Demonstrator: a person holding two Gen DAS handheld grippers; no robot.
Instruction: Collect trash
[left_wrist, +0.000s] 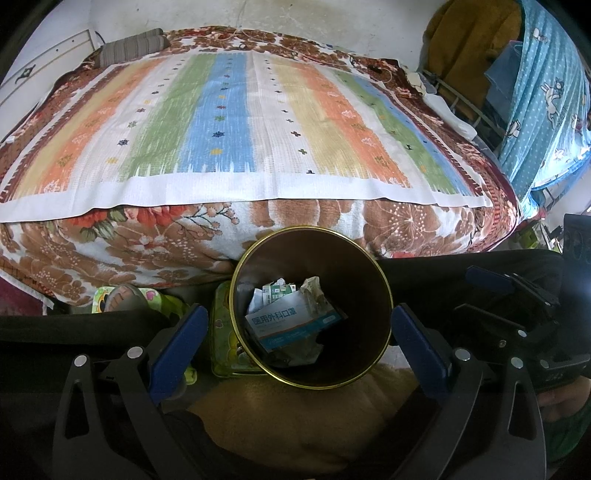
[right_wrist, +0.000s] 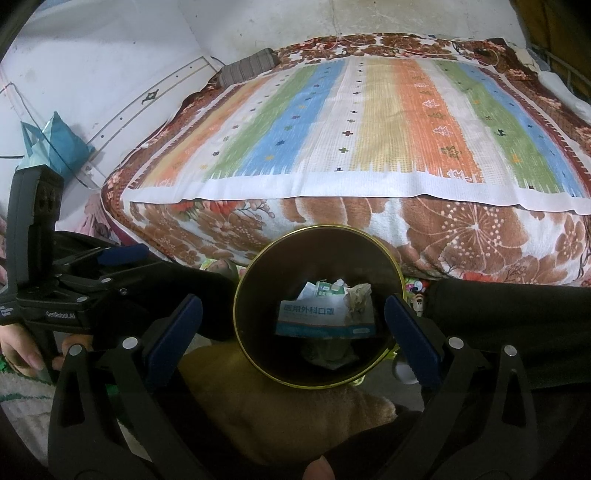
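A dark round trash bin with a gold rim (left_wrist: 255, 243) stands below the foot of the bed; it also shows in the right wrist view (right_wrist: 317, 229). Inside lie a blue and white mask box (left_wrist: 291, 323), small green cartons (left_wrist: 275, 290) and crumpled wrappers (left_wrist: 314, 290). The box also shows in the right wrist view (right_wrist: 325, 319). My left gripper (left_wrist: 299, 325) is open and empty above the bin mouth. My right gripper (right_wrist: 293, 317) is open and empty above the bin too. Each gripper shows in the other's view, the right one (left_wrist: 517, 295) and the left one (right_wrist: 110, 258).
A bed with a striped cover (left_wrist: 236, 122) over a floral blanket (left_wrist: 147, 236) fills the far side. A brown cushion (left_wrist: 295, 417) lies below the bin. A green patterned tin (left_wrist: 221, 332) sits left of it. A blue curtain (left_wrist: 546, 96) hangs at right. A teal bag (right_wrist: 55, 144) leans on the wall.
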